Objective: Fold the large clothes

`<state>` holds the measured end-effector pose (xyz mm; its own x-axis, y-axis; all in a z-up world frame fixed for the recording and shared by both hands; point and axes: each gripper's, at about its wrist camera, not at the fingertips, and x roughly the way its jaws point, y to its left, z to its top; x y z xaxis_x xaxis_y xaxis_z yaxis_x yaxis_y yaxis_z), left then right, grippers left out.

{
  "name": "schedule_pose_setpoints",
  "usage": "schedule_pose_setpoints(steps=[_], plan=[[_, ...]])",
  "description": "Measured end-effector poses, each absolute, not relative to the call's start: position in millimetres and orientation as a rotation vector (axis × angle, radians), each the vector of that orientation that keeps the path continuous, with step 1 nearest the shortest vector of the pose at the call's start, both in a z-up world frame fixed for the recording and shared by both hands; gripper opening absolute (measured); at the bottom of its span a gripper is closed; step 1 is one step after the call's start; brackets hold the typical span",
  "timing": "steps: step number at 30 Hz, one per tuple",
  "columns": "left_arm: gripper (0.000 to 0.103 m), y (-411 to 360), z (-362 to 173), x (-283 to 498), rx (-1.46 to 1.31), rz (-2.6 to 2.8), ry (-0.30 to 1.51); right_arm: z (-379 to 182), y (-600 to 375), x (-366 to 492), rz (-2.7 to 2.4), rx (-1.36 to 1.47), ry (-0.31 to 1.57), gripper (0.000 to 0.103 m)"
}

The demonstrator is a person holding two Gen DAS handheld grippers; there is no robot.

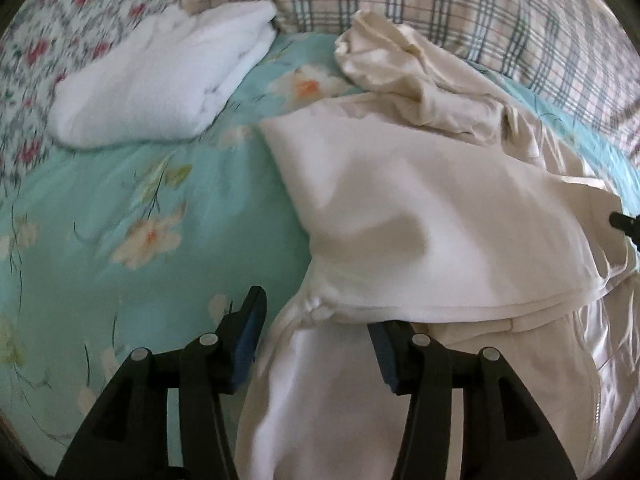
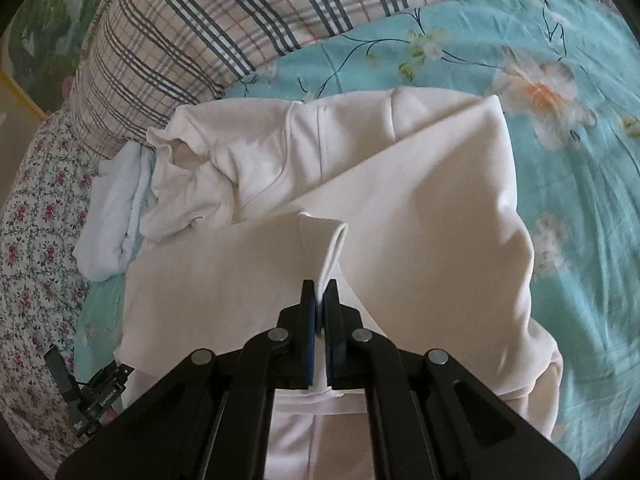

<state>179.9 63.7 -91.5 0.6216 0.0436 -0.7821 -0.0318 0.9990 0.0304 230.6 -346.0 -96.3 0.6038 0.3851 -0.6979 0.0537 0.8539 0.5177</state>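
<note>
A large cream garment lies partly folded on the turquoise floral bedsheet, its hood or collar bunched at the far end. My left gripper is open, its jaws wide apart over the garment's near edge, holding nothing. In the right wrist view the same cream garment fills the middle. My right gripper is shut on a raised fold of its fabric, pinched between the blue pads. The left gripper shows at the lower left of that view.
A folded white garment lies at the far left on the sheet; it also shows in the right wrist view. A plaid pillow runs along the back. A floral cover lies at the bed's side.
</note>
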Motion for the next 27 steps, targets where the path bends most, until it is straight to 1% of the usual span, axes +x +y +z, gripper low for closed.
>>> schedule_pose_setpoints(steps=[1, 2, 4, 9, 13, 14, 16, 19, 21, 24, 26, 27], plan=[[0.015, 63, -91, 183, 0.024, 0.036, 0.898, -96, -345, 230, 0.202, 0.53, 0.915, 0.004], [0.01, 64, -91, 185, 0.025, 0.035, 0.908, -96, -345, 230, 0.202, 0.528, 0.916, 0.004], [0.009, 73, -91, 187, -0.021, 0.065, 0.898, -94, -343, 229, 0.205, 0.527, 0.916, 0.004], [0.008, 118, -104, 176, -0.292, 0.061, 0.919, -83, -347, 220, 0.226, 0.583, 0.847, 0.004], [0.009, 125, -110, 173, -0.338, 0.051, 0.944, -104, -347, 227, 0.152, 0.541, 0.916, 0.004], [0.012, 126, -109, 172, -0.347, 0.051, 0.954, -109, -348, 229, 0.143, 0.539, 0.931, 0.004], [0.012, 131, -107, 166, -0.367, 0.052, 0.971, -116, -350, 230, 0.118, 0.536, 0.957, 0.005], [0.008, 140, -87, 150, -0.407, 0.026, 0.935, -107, -359, 220, 0.059, 0.552, 0.931, 0.005], [0.009, 139, -70, 146, -0.404, -0.009, 0.893, -92, -363, 208, 0.025, 0.539, 0.869, 0.009], [0.009, 117, -52, 158, -0.385, -0.12, 0.863, -81, -355, 200, 0.101, 0.537, 0.826, 0.009], [0.015, 93, -54, 175, -0.358, -0.178, 0.882, -88, -332, 209, 0.252, 0.532, 0.901, 0.009], [0.015, 84, -59, 182, -0.34, -0.189, 0.903, -95, -320, 215, 0.297, 0.527, 0.954, 0.01]])
